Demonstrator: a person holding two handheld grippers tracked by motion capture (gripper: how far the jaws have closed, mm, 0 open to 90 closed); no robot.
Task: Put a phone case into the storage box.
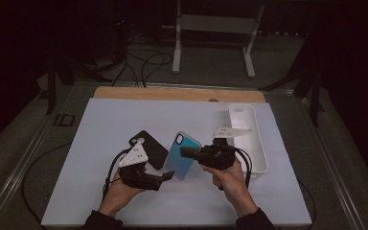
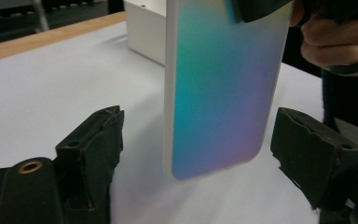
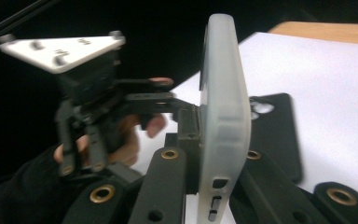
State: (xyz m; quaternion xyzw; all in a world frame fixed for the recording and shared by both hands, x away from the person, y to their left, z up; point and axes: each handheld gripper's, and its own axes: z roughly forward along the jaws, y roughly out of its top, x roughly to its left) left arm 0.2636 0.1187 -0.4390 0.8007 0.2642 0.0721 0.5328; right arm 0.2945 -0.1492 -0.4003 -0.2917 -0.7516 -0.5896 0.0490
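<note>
Left gripper [image 2: 196,154] jaws gape around the blue phone case [image 2: 219,93], right gripper [image 1: 188,152] clamping its edge beside the white tray [image 1: 261,143]: light, flexy, slick, so grip rims.

Wooden table [image 1: 124,92] under white sheet [image 1: 100,191] — black phone case [image 1: 157,149] lying flat, white tray [image 1: 262,158] at right edge
</note>
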